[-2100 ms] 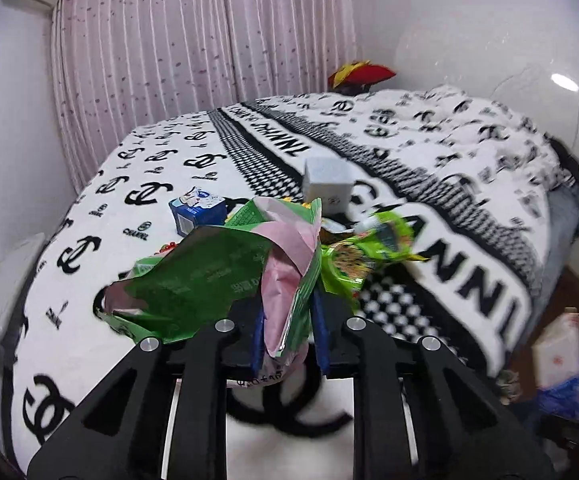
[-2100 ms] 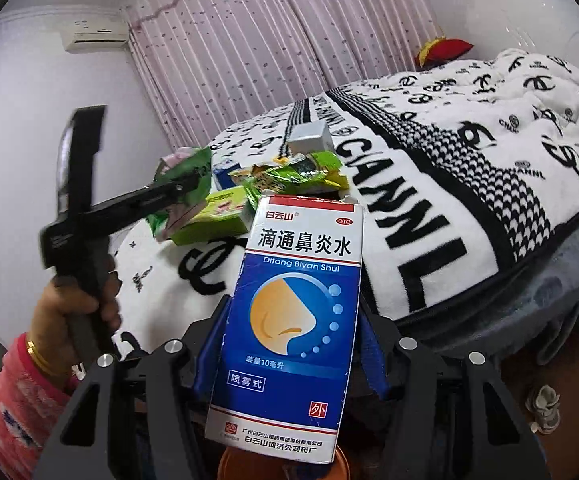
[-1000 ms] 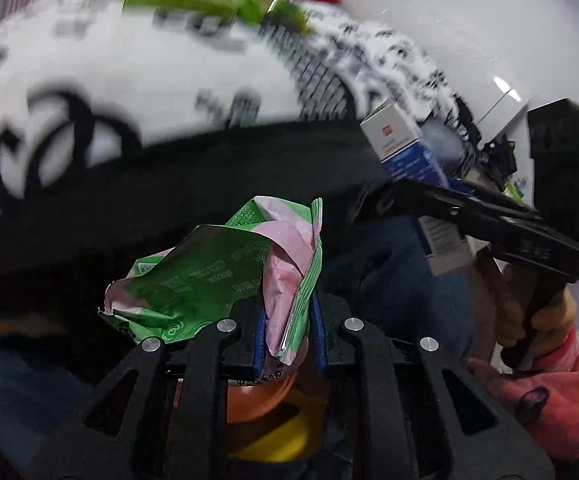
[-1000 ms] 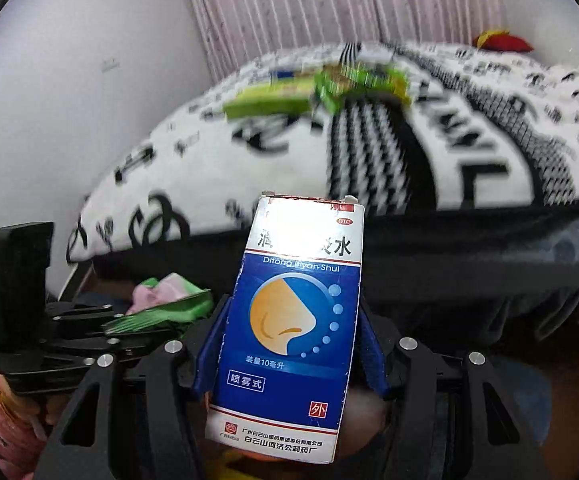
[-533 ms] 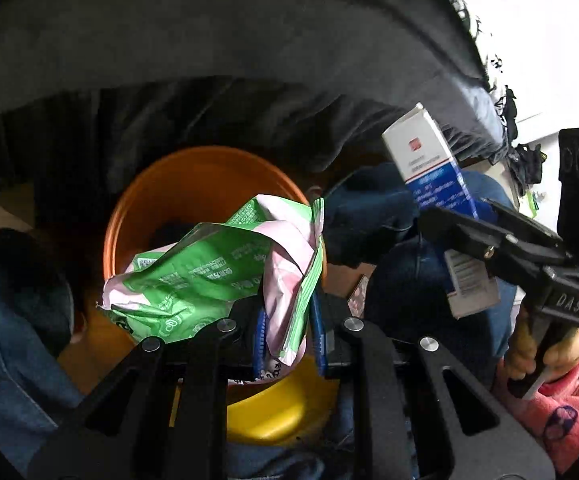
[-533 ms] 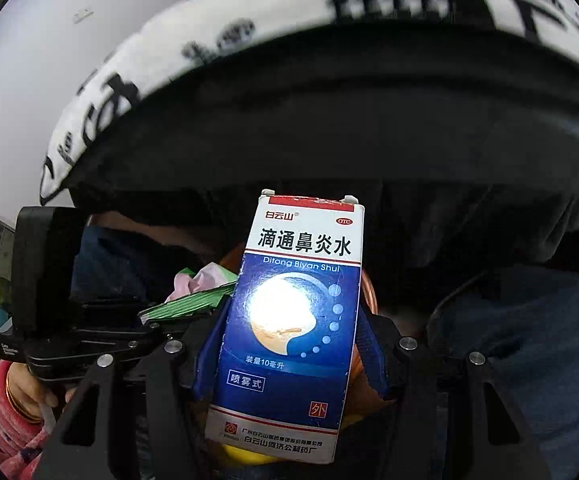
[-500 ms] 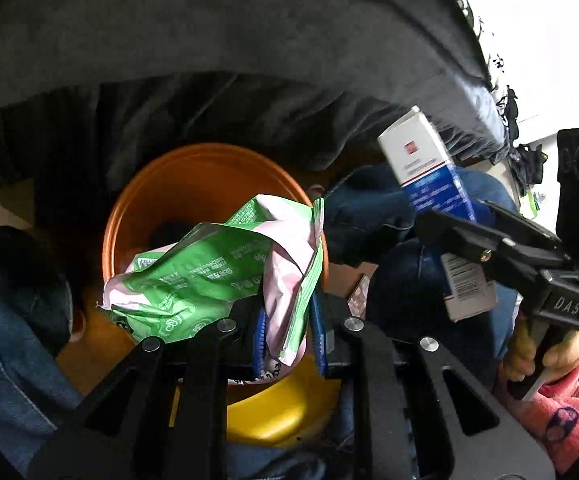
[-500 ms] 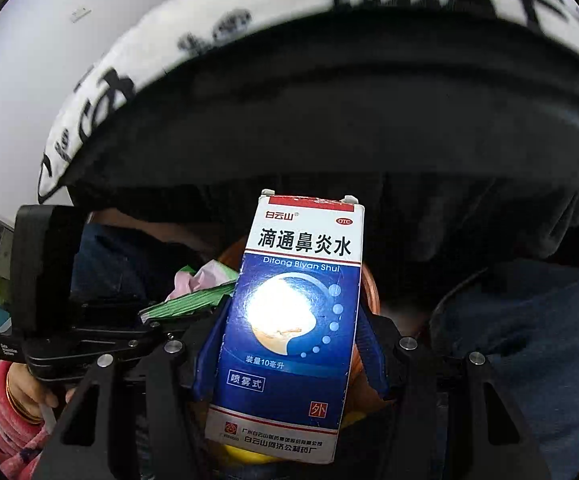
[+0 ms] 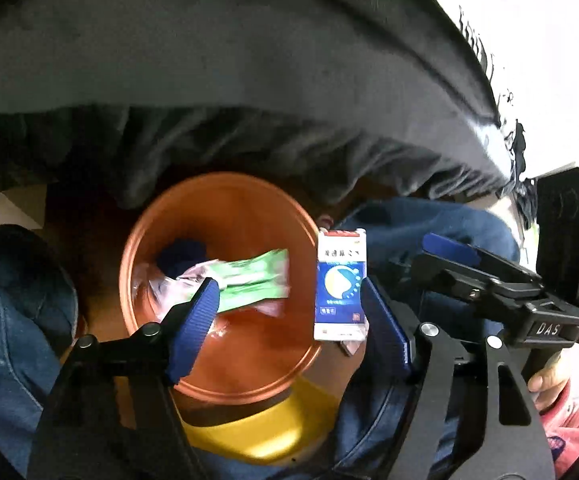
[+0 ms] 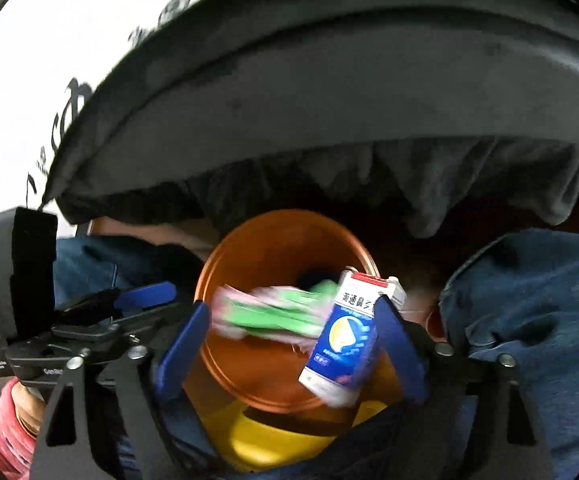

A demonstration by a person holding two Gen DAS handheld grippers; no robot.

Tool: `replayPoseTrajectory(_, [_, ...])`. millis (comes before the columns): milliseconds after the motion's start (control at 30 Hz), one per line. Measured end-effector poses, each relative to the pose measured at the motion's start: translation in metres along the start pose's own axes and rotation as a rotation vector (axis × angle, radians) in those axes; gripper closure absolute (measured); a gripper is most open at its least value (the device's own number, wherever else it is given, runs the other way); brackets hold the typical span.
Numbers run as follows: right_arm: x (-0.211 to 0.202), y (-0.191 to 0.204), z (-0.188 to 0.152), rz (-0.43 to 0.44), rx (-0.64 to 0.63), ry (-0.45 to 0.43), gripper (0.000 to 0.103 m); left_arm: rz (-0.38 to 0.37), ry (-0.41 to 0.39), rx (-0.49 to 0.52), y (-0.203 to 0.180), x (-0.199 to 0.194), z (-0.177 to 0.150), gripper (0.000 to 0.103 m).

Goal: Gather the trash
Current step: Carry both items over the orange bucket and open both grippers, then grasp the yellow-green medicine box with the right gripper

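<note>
Drop into orange bin (image 9: 225,380). Left gripper (image 9: 289,320) and right gripper (image 10: 289,344) both opening, nothing pinched. Green wrapper (image 9: 249,284) falls inside bin; blue box (image 10: 345,336) tumbles at its rim. Keep both grippers over bin mouth until box clears.
</note>
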State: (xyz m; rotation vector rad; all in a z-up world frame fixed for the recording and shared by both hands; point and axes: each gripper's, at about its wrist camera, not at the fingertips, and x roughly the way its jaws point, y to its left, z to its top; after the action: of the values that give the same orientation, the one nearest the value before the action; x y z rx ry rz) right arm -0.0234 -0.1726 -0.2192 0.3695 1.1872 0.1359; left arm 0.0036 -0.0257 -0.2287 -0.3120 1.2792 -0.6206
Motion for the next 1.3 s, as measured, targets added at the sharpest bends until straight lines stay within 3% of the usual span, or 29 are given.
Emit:
replayPoseTrajectory(867, [-0.016,-0.001,0.005,0.009,0.025,-0.047,0.018,0.123,-0.073,0.032,-0.006,-0.023,0.007,0.027])
replayPoseTrajectory(1100, [-0.028,0.003,0.015,0.001,0.003,-0.083,0.018,0.204,-0.117,0.090,-0.021,-0.037,0.013,0.021])
replayPoseTrajectory(1300, [-0.061,0.014,0.051,-0.008,-0.032,-0.199,0.018,0.380,-0.217,0.202,-0.053,-0.064,0.029,0.016])
